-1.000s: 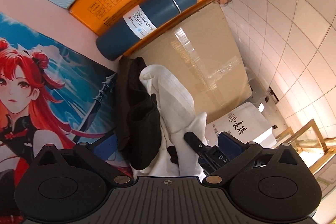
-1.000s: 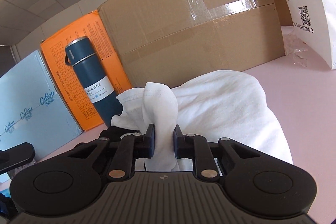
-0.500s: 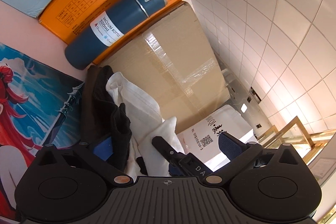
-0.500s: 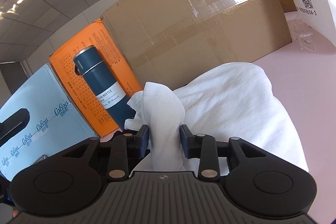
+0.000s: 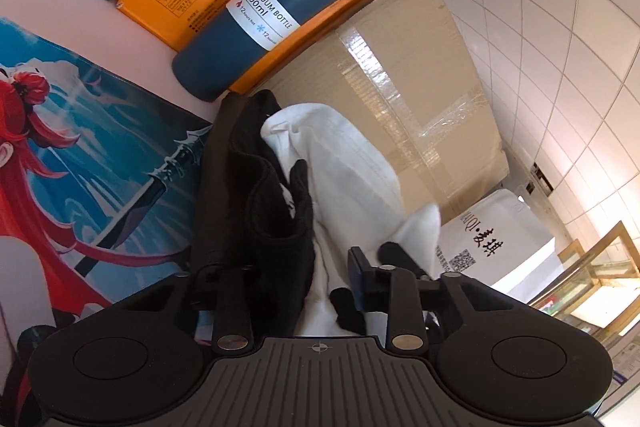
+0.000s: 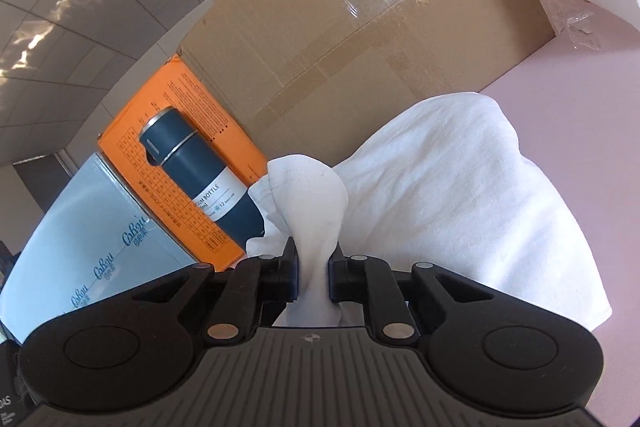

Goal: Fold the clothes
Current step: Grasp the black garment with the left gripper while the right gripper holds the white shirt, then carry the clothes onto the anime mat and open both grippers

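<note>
Pink tabletop [image 6: 580, 75] is backed by a navy steel vacuum bottle [image 6: 196, 183] and a taped brown cardboard box [image 6: 360, 39]. Black cloth [image 5: 276, 223] is being closed upon by the left gripper [image 5: 280, 279]; a bunched white cotton garment [image 6: 460, 195], heaped centrally, is pinched by the closing right gripper [image 6: 313, 271].

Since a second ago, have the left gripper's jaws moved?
Yes. The left gripper had its jaws spread wide; they are now closing on the black-and-white clothes, its right finger drawn in from the white box side toward centre.
</note>
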Tool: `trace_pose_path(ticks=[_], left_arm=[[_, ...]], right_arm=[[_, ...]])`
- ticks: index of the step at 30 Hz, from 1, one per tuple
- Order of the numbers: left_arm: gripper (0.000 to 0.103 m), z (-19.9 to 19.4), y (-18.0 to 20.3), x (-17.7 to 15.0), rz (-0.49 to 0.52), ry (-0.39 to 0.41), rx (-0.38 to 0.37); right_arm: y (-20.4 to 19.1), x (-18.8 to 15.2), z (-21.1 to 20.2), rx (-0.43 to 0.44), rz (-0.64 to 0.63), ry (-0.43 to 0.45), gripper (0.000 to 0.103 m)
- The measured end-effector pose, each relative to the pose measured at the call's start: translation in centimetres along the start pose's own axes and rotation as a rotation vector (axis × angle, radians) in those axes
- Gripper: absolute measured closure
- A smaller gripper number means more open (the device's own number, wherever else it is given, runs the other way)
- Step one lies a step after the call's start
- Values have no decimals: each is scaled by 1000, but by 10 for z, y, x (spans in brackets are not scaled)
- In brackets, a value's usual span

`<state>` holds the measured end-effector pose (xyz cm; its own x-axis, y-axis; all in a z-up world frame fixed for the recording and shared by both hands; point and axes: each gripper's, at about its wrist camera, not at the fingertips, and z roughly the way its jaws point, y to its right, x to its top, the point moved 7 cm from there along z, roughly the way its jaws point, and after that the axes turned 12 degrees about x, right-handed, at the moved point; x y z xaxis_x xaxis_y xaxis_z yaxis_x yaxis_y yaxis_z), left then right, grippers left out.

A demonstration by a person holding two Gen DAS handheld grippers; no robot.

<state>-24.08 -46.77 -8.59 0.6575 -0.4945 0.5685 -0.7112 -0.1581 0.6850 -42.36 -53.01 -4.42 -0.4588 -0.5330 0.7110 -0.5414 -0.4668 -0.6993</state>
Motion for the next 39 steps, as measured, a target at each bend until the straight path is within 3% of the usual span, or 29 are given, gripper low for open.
trace_pose_path(ticks=[2,5,12,17,20,27,34,39], left_arm=[[98,0,-4,-1,20,10,17],[99,-4,-1,1,44,33,-10],[99,-26,14,13,53,86,-155],[99,-53,22,29,42,177,-228],[100,-80,26,42,10,268,-233],[100,-149,29,72,-90,456,-265],[100,-240,4,99,-217,609,-270],[100,-329,-42,115,-239,828,-158]], right_arm=[[-5,6,-10,52,-1,61,91],[-5,16,-26,79,7,150,92],[12,44,-56,22,139,281,92],[-31,78,-91,51,79,380,92],[-66,91,-111,106,59,430,92],[-128,96,-146,253,129,508,92],[-161,90,-166,316,137,489,92],[-176,57,-134,405,196,306,92]])
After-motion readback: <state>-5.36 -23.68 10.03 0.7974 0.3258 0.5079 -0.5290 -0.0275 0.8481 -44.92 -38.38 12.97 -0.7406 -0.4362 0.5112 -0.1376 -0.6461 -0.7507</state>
